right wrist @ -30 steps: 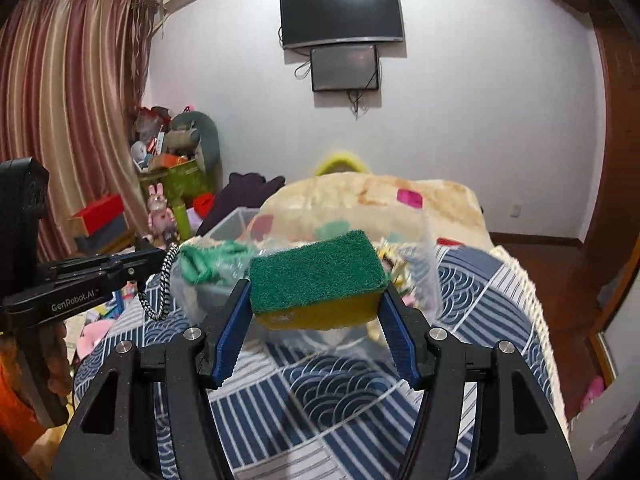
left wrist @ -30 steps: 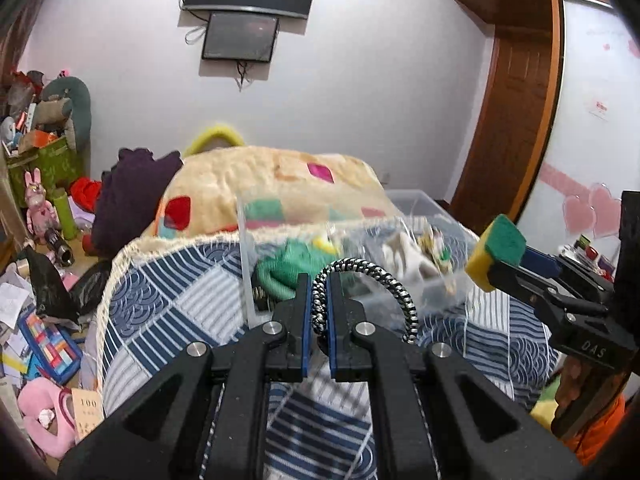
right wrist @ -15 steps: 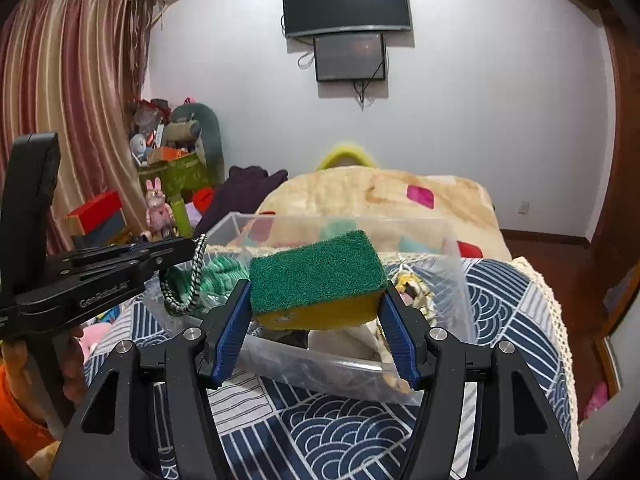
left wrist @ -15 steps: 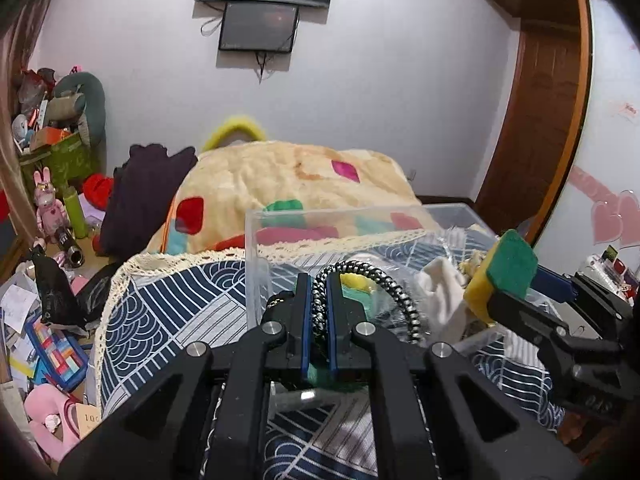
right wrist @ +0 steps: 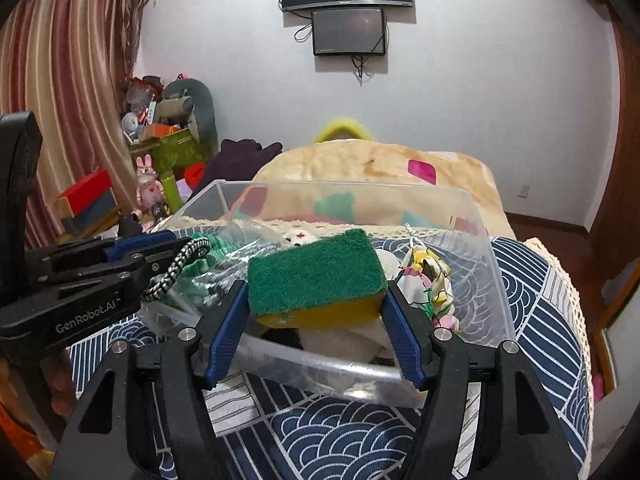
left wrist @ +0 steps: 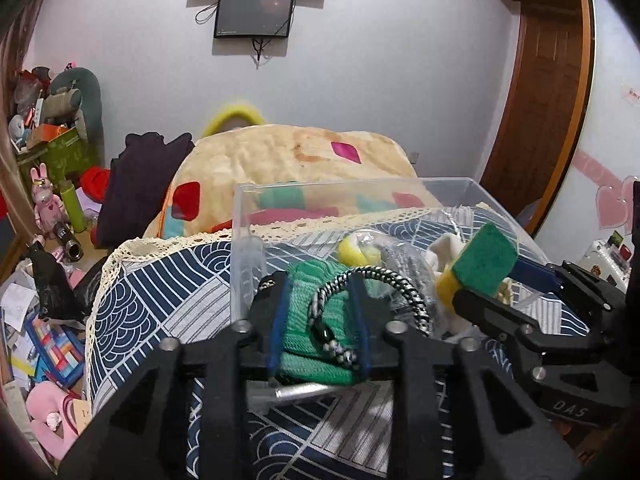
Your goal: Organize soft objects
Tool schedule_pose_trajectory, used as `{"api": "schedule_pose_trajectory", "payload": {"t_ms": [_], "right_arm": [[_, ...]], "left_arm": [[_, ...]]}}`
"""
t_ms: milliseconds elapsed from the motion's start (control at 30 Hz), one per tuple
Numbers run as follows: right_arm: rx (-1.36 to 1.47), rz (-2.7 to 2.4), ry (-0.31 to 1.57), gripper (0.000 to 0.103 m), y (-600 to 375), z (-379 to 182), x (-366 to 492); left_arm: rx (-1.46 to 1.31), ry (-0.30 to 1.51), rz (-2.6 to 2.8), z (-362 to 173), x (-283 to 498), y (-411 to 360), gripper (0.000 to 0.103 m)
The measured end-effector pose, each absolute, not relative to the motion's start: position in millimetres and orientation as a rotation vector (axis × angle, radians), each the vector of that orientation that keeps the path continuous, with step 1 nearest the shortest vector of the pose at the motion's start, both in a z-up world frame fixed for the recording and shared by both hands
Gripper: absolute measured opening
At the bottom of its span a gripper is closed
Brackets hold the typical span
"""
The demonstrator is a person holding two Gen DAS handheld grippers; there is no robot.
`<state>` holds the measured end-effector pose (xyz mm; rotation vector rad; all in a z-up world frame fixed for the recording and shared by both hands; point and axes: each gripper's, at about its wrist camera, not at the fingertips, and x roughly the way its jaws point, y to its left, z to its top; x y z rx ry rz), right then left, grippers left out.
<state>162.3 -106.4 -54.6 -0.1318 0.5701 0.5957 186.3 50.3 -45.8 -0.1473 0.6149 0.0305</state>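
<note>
The left gripper (left wrist: 320, 320) is hanging over the clear bin (right wrist: 486, 264) with its jaws spread apart, the black-and-white cord (left wrist: 384, 280) draped against the right-hand one above a green knit piece (left wrist: 316, 344) at lower centre. The right gripper (right wrist: 316, 308) is keeping its jaws clamped on the green-and-yellow sponge (right wrist: 316, 272), just over the bin's near wall. Best done by easing the sponge past that rim before letting go. Open room is lying mid-bin, between the two tools; the bed (right wrist: 528, 280) around it is bare.
</note>
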Motion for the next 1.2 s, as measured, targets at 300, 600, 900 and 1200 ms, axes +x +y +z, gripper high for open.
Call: {"api": "schedule_pose_trajectory", "payload": {"t_ms": [300,600,900,1200], "right_arm": [[-0.126,0.594,0.558,0.068,-120,-47,156],[-0.104,0.606,0.440,0.068,-144,-12,126],[-0.066,0.633,0.314,0.073,-162,18,95],[-0.054,0.623,0.245,0.100,-167,22,76]], "left_arm": [[-0.094,0.571,0.012,-33,160,37,0.038],[-0.139,0.465,-0.025,-2,120,38,0.043],[-0.143,0.336,-0.056,29,75,30,0.044],[-0.098,0.262,-0.044,37,46,17,0.070]]}}
